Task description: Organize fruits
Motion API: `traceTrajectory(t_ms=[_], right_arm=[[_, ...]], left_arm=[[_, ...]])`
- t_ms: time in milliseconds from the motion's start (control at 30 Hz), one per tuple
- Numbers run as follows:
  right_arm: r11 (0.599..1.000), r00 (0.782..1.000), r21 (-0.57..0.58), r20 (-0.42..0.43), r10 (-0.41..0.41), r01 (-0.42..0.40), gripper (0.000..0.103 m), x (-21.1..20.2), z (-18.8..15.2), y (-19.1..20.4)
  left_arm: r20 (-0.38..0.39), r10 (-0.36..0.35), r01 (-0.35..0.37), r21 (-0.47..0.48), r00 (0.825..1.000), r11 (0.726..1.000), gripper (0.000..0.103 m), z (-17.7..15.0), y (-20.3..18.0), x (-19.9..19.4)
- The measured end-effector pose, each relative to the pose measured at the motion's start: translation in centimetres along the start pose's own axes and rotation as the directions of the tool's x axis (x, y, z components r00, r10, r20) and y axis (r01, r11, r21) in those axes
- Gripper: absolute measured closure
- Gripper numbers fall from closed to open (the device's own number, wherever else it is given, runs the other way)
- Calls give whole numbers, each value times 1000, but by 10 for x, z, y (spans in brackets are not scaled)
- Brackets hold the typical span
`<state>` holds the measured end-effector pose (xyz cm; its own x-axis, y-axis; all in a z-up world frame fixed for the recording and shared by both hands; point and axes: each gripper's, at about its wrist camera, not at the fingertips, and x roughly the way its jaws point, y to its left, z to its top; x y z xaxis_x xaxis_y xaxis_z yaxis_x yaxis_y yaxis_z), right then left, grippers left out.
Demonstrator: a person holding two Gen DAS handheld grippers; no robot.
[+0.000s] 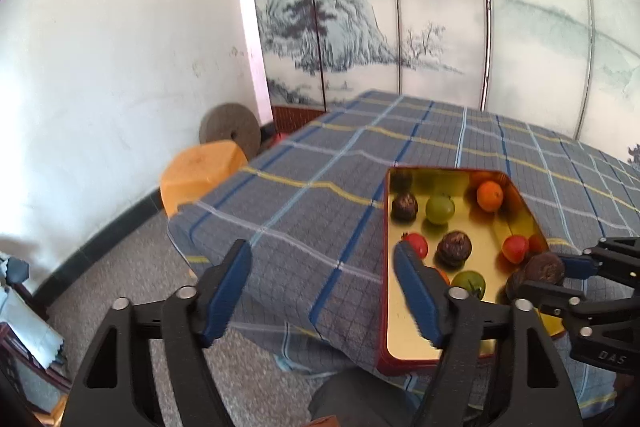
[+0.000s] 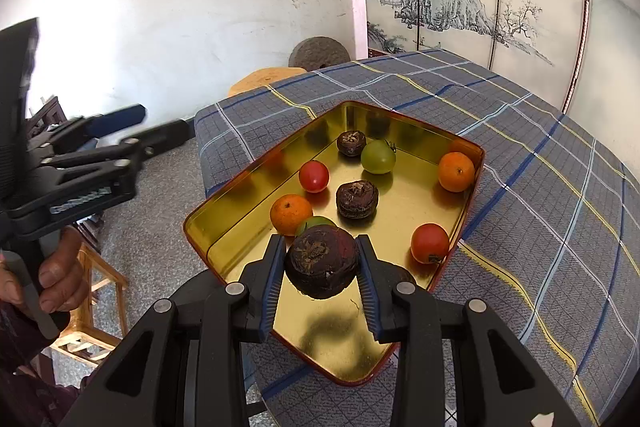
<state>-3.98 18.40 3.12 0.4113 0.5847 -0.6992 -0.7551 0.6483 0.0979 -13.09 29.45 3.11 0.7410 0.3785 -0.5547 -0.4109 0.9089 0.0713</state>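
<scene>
A gold tin tray (image 2: pixel 248 239) with a red outer rim lies on the checked tablecloth and holds several fruits: oranges (image 2: pixel 456 171), red tomatoes (image 2: pixel 430 243), green fruits (image 2: pixel 378 157) and dark brown fruits (image 2: pixel 357 199). My right gripper (image 2: pixel 322 263) is shut on a dark brown fruit (image 2: pixel 322 261) and holds it above the tray's near part. In the left wrist view that fruit (image 1: pixel 544 267) shows at the tray's right rim (image 1: pixel 536 223). My left gripper (image 1: pixel 324 263) is open and empty over the table's near left edge, its right finger over the tray.
The table with the blue-grey checked cloth (image 1: pixel 312 195) fills the middle. An orange stool (image 1: pixel 200 171) and a round millstone (image 1: pixel 230 131) stand by the white wall at left. A painted folding screen (image 1: pixel 400 7) stands behind the table. A wooden stool (image 2: pixel 92 307) is at lower left.
</scene>
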Motion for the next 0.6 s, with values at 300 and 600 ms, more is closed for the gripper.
traceTrajectory(t_ms=[300, 600], right_arm=[[1000, 1000, 5, -3, 0, 0, 70, 7, 5, -1], [1000, 1000, 10, 18, -2, 1, 69, 7, 11, -3]], left_arm=[[39, 28, -28, 3, 999, 1000, 7, 6, 2, -12], [31, 17, -17, 0, 999, 1000, 7, 7, 0, -13]])
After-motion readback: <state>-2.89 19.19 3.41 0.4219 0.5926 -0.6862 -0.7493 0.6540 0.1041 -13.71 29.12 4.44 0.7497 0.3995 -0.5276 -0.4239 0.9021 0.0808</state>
